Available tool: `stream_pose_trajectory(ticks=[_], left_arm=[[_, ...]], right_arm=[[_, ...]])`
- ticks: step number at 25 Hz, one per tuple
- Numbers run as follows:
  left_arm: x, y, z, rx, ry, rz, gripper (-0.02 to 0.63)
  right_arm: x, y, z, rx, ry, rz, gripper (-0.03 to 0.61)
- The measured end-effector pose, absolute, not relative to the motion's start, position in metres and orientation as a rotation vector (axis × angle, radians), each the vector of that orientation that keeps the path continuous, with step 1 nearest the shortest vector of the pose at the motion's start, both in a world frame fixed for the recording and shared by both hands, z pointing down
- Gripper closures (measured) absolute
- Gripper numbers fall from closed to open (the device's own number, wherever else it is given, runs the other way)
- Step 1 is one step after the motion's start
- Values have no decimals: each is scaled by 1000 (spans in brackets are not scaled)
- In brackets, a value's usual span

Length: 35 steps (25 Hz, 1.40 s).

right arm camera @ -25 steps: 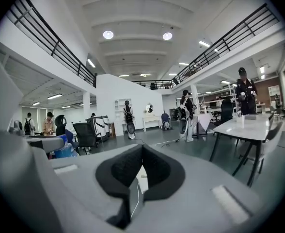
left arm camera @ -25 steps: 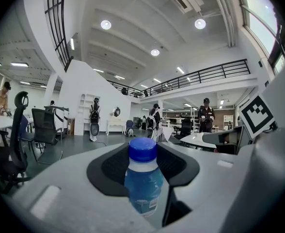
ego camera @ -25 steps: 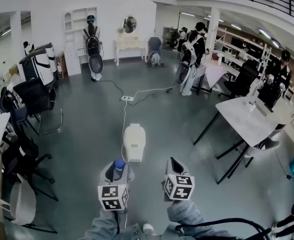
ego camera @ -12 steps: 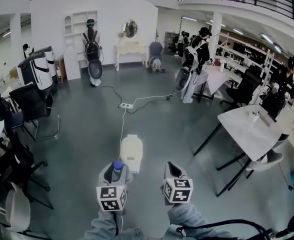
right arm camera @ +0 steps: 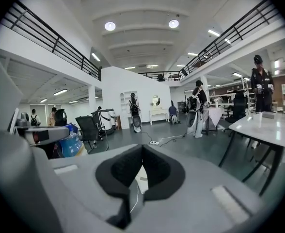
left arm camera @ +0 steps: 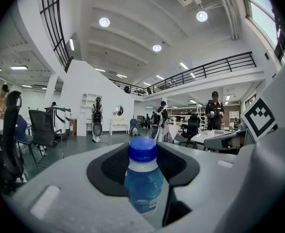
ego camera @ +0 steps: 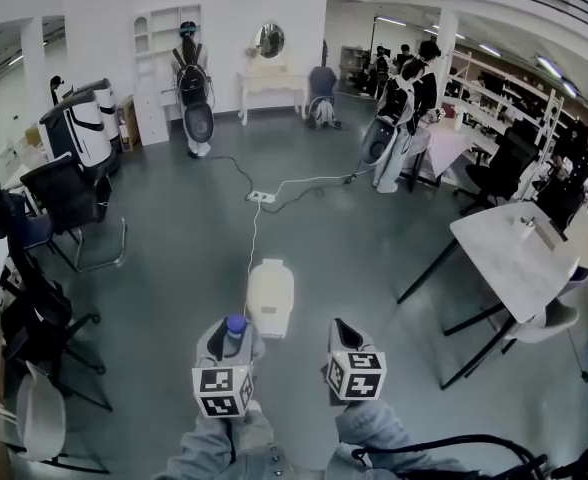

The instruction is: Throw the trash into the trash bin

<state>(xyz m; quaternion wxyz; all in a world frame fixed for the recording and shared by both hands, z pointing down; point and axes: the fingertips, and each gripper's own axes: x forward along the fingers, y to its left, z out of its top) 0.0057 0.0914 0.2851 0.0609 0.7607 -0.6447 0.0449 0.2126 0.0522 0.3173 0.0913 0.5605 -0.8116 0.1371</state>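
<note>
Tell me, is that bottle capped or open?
Capped: a blue cap sits on the bottle held in the left gripper.

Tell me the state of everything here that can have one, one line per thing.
left gripper: shut on the bottle.
bottle: capped, upright, held between that gripper's jaws.
right gripper: shut, empty.
trash bin: upright on the floor, top looks closed.

I see a white worktop (ego camera: 514, 253) at right, black chairs (ego camera: 69, 203) at left, a power strip (ego camera: 260, 197) on the floor.
</note>
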Motion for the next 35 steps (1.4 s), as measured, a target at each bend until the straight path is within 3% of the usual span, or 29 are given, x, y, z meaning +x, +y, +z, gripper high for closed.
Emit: stream_pose_trajectory(ticks=[25,35], left_arm=[[-127,-196,277,2365,-1880,103,430],[-150,-260,304,2342,-1832,124,430]], right_arm=[[89,-212,306,1763,-2350,393,575],[78,-261,337,1804,-2264,482,575]])
